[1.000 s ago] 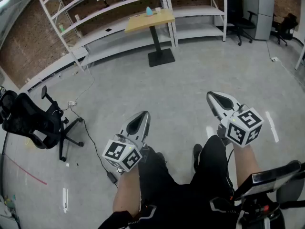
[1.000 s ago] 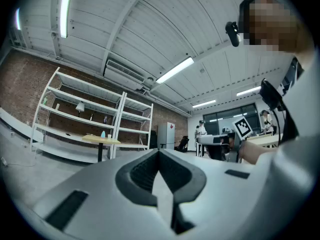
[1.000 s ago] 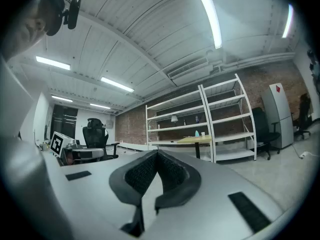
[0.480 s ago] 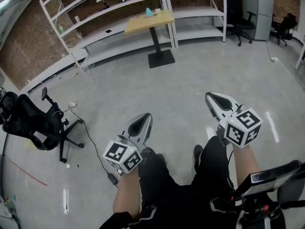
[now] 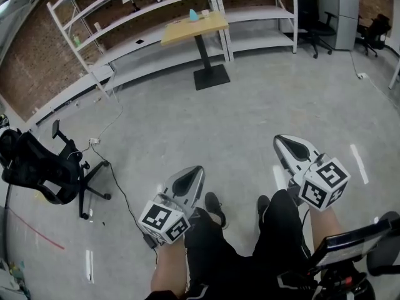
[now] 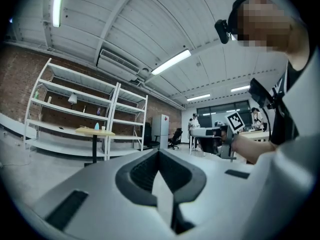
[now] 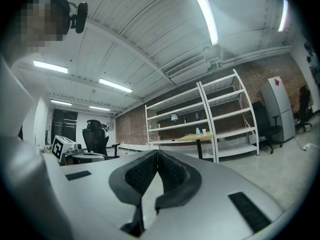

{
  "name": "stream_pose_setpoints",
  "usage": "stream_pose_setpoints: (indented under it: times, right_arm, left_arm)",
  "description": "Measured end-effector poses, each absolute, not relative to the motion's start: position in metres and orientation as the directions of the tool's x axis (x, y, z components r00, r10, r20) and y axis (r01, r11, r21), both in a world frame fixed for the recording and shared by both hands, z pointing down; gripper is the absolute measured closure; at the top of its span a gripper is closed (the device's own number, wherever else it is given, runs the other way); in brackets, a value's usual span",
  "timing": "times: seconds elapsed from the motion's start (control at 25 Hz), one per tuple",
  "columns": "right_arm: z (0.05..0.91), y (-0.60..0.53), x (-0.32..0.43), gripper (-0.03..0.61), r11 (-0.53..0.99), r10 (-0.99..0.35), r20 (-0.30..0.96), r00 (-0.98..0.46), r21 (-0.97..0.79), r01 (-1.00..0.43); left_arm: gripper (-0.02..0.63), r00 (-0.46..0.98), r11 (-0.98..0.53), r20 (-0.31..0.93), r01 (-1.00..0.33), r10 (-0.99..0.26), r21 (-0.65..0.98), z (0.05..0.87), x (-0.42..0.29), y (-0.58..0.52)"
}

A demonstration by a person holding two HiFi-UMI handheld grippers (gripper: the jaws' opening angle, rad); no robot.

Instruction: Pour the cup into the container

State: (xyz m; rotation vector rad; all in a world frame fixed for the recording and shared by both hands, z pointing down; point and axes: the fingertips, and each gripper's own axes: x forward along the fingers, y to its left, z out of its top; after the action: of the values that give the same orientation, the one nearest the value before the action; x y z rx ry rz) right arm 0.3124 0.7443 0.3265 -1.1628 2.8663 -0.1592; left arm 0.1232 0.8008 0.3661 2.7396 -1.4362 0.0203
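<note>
A wooden pedestal table (image 5: 195,27) stands far ahead by the shelves, with a small blue thing (image 5: 194,15) and a white cup (image 5: 204,12) on top. I cannot make out which of them is the container. My left gripper (image 5: 197,170) and right gripper (image 5: 280,140) hang at waist height over bare concrete, far short of the table. Both are shut with nothing between the jaws. The left gripper (image 6: 159,151) looks toward the table (image 6: 95,131) from its own view. The right gripper (image 7: 157,152) sees the table (image 7: 197,136) and cup (image 7: 204,131) in the distance.
A black office chair (image 5: 37,167) stands at the left, with a cable (image 5: 119,183) trailing over the floor beside it. White shelving (image 5: 131,14) lines the brick wall behind the table. More office chairs (image 5: 315,17) and a grey cabinet (image 5: 340,8) stand at the back right.
Both grippers sit lower in the head view than before, and the table has shifted slightly up and left. The person's shoes now show between the grippers. The jaws stay shut.
</note>
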Motion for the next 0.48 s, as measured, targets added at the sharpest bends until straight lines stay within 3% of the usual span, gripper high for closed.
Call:
stream_pose_setpoints:
  times: [0.2, 0.48]
  right_arm:
    - [0.350, 0.699, 0.297, 0.578, 0.704, -0.700, 0.020, -0.714, -0.150, -0.694]
    - [0.333, 0.643, 0.277, 0.577, 0.715, -0.693, -0.001, -0.720, -0.129, -0.688]
  left_arm:
    - [0.618, 0.565, -0.558, 0.052, -0.822, -0.823, 0.110, 0.395, 0.104, 0.759]
    - [0.618, 0.573, -0.571, 0.012, -0.818, -0.820, 0.073, 0.368, 0.092, 0.700]
